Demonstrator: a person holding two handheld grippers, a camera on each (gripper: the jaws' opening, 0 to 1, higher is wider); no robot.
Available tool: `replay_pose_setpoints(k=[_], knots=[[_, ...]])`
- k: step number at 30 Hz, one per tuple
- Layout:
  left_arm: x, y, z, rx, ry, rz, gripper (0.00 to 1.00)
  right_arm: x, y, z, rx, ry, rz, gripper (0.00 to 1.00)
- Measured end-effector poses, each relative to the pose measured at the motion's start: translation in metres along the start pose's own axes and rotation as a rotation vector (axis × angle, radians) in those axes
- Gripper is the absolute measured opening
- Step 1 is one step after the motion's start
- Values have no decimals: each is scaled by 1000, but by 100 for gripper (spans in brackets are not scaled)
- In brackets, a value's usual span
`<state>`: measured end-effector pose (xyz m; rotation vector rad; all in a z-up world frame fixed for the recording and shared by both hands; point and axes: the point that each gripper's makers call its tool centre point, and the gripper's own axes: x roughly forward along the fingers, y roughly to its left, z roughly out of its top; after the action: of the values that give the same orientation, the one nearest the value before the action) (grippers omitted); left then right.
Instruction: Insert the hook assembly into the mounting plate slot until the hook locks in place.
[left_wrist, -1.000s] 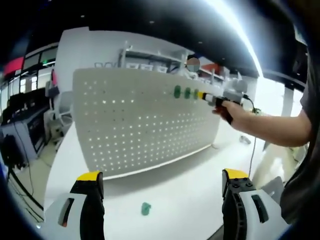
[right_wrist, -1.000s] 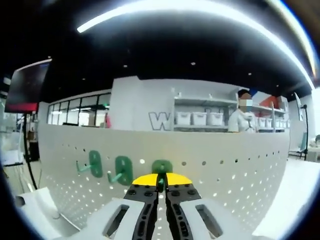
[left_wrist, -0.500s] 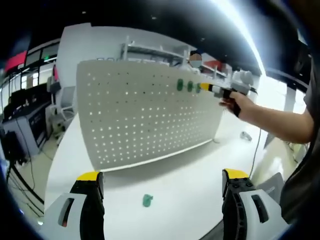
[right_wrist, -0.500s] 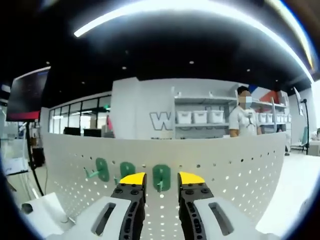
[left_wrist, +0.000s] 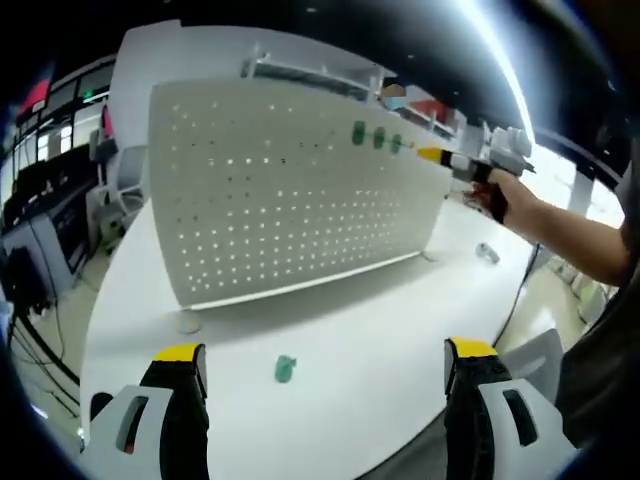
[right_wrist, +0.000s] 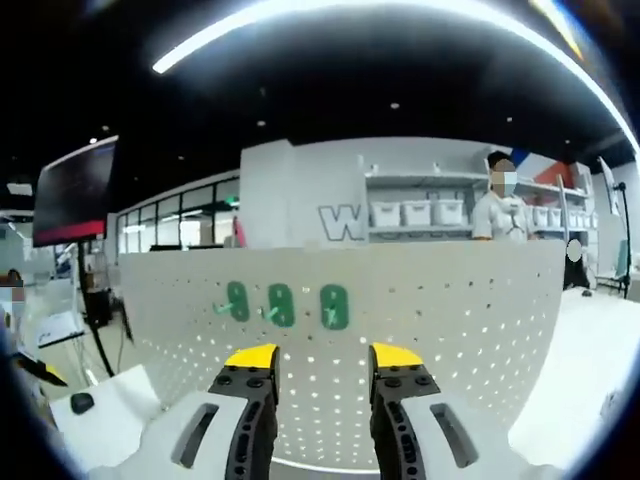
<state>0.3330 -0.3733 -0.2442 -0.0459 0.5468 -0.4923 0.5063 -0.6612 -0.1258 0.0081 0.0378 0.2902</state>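
We have let go of the third green hook (right_wrist: 334, 306) and pulled our right hand-held gripper (right_wrist: 323, 356) back, jaws apart and empty. The hook stays on the white holey board (right_wrist: 450, 320) beside two others, so it looks locked. They are smooth plastic. Our left hand-held gripper (left_wrist: 325, 360) is wide open above the worktop (left_wrist: 380, 330), where another green hook (left_wrist: 285, 368) lies near the front edge.
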Motion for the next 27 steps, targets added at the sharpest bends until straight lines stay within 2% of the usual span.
replay_pose_setpoints(k=[3, 6, 8, 10, 20, 23, 27], knots=[[-1, 0, -3, -5, 8, 0, 100, -13, 18, -28, 19, 68, 49, 39], [-3, 2, -7, -13, 11, 7, 100, -30, 42, -64, -1, 159, 109, 41], [-3, 3, -13, -21, 25, 9, 100, -42, 55, -82, -8, 201, 138, 43], [-4, 2, -16, -29, 33, 9, 100, -49, 59, -96, -49, 225, 143, 44], [-4, -1, -33, -38, 76, 3, 100, -82, 96, -140, -9, 333, 228, 47], [-4, -3, -36, -40, 89, -2, 100, -93, 110, -153, -39, 379, 276, 49], [-4, -2, -40, -48, 96, -2, 100, -104, 121, -170, 2, 448, 297, 49]])
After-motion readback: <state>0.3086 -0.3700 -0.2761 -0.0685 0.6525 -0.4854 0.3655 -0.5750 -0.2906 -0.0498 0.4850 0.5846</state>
